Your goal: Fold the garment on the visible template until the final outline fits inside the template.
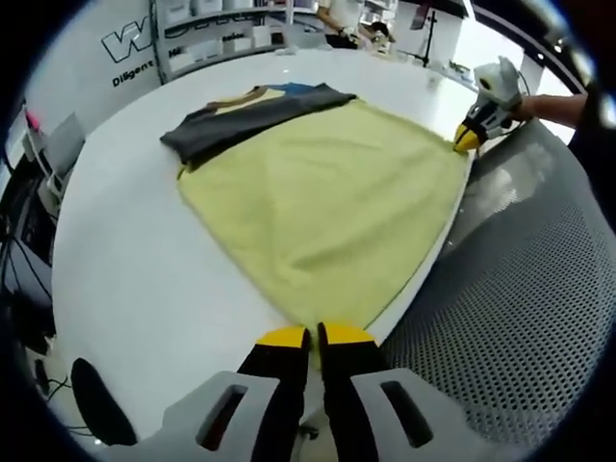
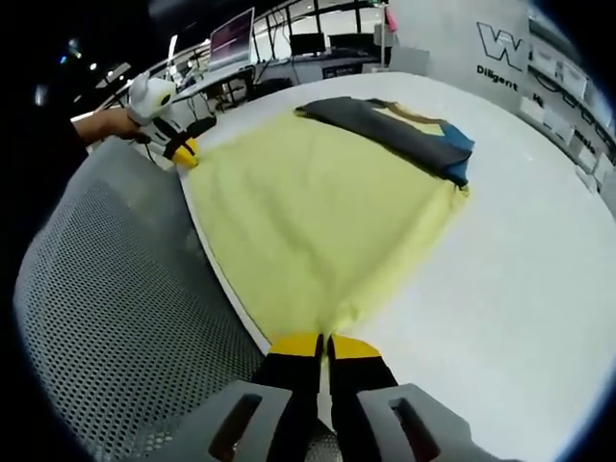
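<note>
wall lettering [image 2: 502, 42] reads "w" over "diligent"; claws pinch garment [image 1: 322, 197].

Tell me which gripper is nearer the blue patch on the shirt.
Right, it seems. The right gripper pinches the shirt hem corner on the blue patch side; the left gripper pinches the opposite hem corner, farther off.

wall lettering [image 1: 133, 60] cut off | desk clutter [image 2: 289, 48] blurred
</note>
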